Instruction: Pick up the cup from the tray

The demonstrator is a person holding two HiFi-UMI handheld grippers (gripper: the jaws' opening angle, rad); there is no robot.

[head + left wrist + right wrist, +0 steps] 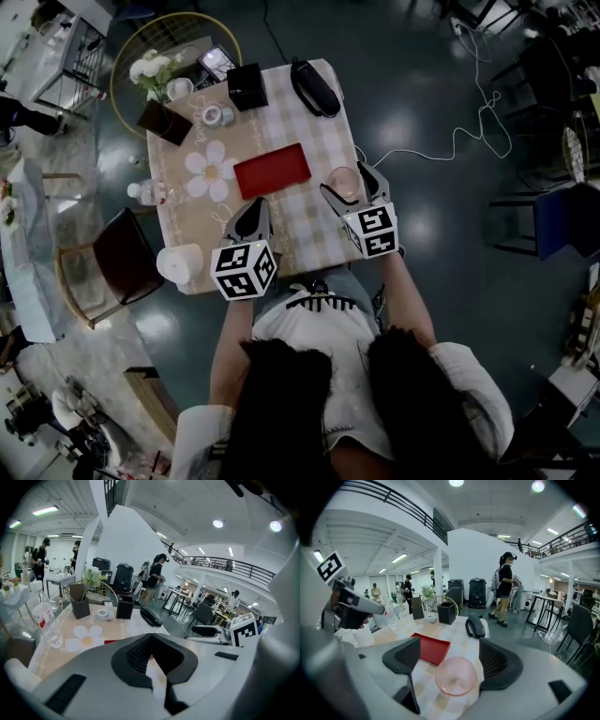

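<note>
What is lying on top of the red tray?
Nothing: the red tray looks bare, fully uncovered in the head view. The pink cup is beside it, between the open jaws of the right gripper.

A pink, see-through cup (456, 676) is stood upright on the worktop (309, 127), just beside the flat red tray (431, 649).

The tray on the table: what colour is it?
The tray is plain red; the right gripper view shows it best.

Round the red tray (272, 171) the table (314, 136) middle is free; a black box (247, 85) and handset (315, 86) block the far edge.
</note>
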